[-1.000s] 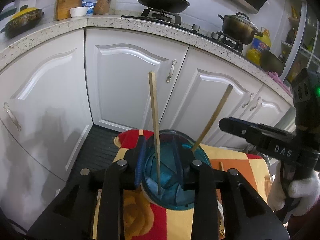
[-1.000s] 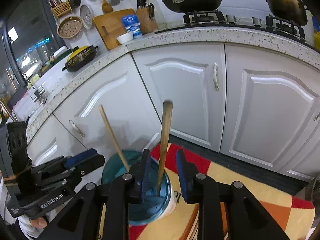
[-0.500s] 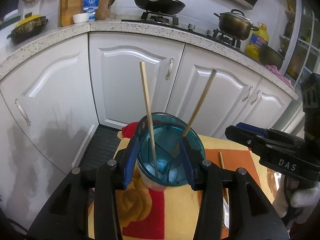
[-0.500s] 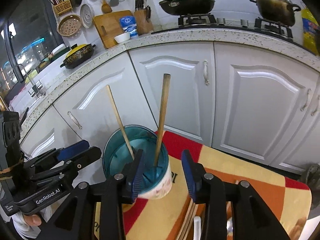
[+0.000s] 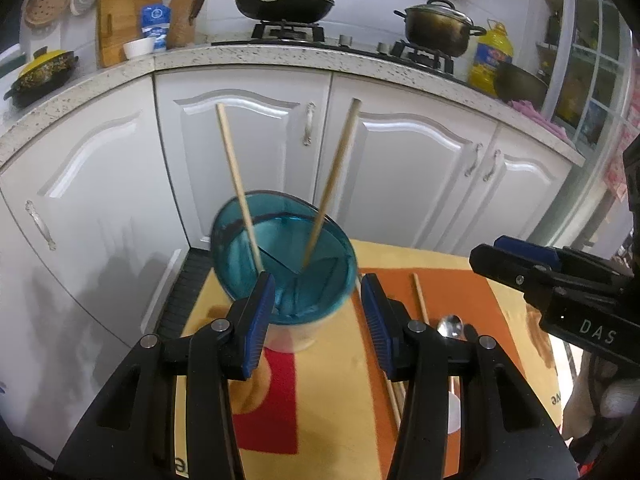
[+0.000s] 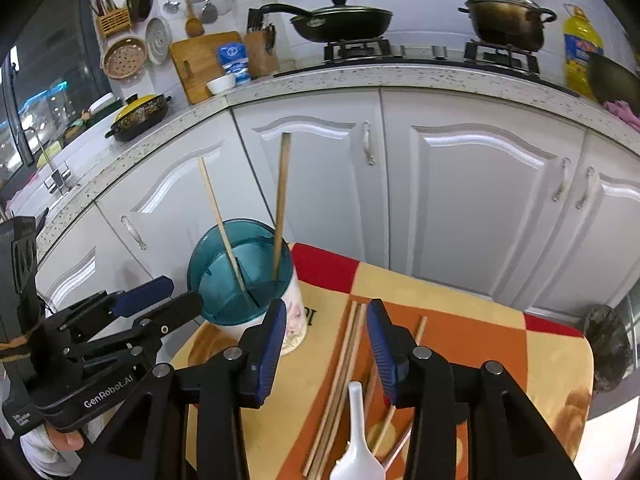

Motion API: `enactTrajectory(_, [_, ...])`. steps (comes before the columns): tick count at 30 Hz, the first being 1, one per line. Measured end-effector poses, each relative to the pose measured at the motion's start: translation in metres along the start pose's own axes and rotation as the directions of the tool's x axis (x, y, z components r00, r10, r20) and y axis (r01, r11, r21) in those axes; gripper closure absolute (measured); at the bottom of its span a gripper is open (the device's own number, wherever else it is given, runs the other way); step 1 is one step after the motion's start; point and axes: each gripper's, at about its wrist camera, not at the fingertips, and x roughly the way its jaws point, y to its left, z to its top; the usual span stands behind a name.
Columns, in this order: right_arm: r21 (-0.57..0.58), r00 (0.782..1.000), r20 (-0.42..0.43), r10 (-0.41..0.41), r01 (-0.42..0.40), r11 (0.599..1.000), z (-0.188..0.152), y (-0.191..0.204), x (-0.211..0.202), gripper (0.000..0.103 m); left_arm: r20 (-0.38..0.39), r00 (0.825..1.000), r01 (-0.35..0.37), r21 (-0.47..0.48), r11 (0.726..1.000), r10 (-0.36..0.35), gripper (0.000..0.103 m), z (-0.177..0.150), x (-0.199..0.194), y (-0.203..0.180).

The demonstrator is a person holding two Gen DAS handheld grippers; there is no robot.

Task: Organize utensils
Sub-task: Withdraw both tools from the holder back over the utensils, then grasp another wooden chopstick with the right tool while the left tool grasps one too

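2 hand-held grippers are working here, and both have just been opening. The left hand-held gripper (image 5: 318, 312) is standing with its blue pads spread, the teal-rimmed utensil holder (image 5: 282, 264) just ahead and partly between the tips, though no pad is pressing on it. The right hand-held gripper (image 6: 326, 344) is likewise spread and holding nothing; in its own view its jaws are hanging above the loose pieces lying on the patterned cloth (image 6: 500, 344) covering the surface.

2 chopsticks (image 5: 332, 184) are already standing tilted in the divided holder, leaning on its rim. Several more wooden chopsticks (image 6: 346, 360) are lying flat on the cloth beside the holder, together with a white ceramic spoon (image 6: 356, 452) and a metal spoon (image 5: 450, 325) whose bowl is just showing past the left finger.

The loose chopsticks are probably light, stiff and thin, and lying side by side they are likely to roll or cross when pinched; gripping 1 near its middle should be keeping it balanced for tipping upright. The ceramic spoon looks smooth, heavier and breakable, so taking it along the handle with a gentle squeeze seems wiser. The holder appears top-heavy with tall sticks, so nudging its rim could be tipping it.
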Motion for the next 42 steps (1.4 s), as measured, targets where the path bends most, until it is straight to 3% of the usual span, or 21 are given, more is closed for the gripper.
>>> enactTrajectory(14, [0.027, 0.999, -0.021, -0.042, 0.043, 0.999, -0.02, -0.015, -0.005, 0.061, -0.013, 1.0, 0.001, 0.02, 1.0, -0.001, 0.059, -0.01, 0.0, -0.014])
enactTrajectory(32, [0.057, 0.988, -0.135, -0.071, 0.079, 0.995, -0.058, -0.045, 0.011, 0.06, -0.077, 0.997, 0.022, 0.029, 0.999, -0.02, 0.059, -0.03, 0.021, -0.021])
enactTrajectory(39, [0.078, 0.976, -0.216, 0.003, 0.014, 0.997, -0.079, -0.048, 0.037, 0.06, -0.143, 0.99, 0.018, 0.021, 1.0, -0.015, 0.059, -0.05, 0.037, -0.014])
enactTrajectory(42, [0.063, 0.966, -0.259, 0.025, -0.009, 0.998, -0.088, -0.044, 0.057, 0.066, -0.172, 0.985, 0.02, 0.007, 1.0, -0.019, 0.059, -0.057, 0.044, -0.01])
